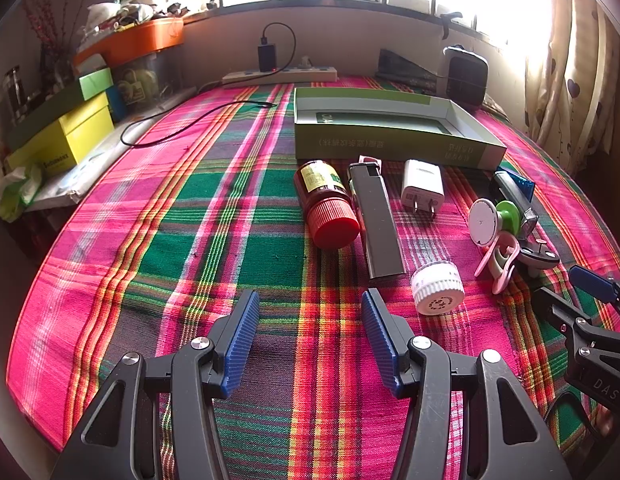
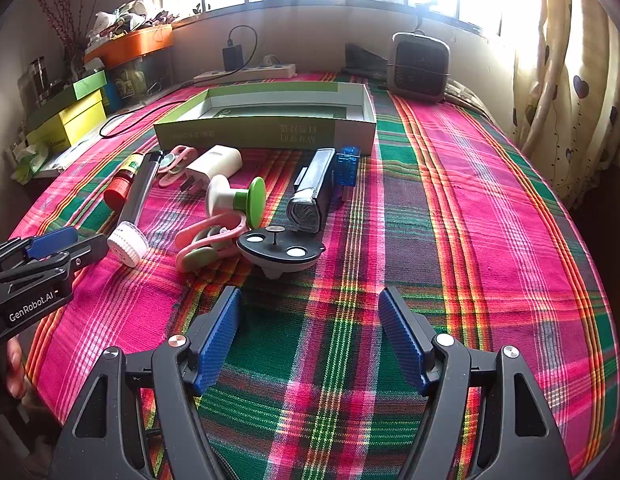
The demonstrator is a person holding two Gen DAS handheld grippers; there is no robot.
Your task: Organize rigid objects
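Both the left hand-held gripper (image 1: pixel 310 336) and the right hand-held gripper (image 2: pixel 310 336) hover wide and empty over the plaid-clothed worktop (image 2: pixel 490 208). The small rigid items lie crowded before the open green cardboard box (image 2: pixel 270 130) — reaching for the round white-capped bottle (image 1: pixel 438 288) risks rolling it, or nudging the touching pink plastic clip (image 1: pixel 500 264).

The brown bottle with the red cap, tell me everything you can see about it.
The brown bottle looks like translucent amber plastic with a yellow label and a ribbed red screw cap, which is on. It lies on its side on the plaid cloth, cap toward the camera in the left wrist view, base pointing at the open green box without touching it. Its side lies close against the long black lighter; contact cannot be confirmed. Neither gripper holds it.
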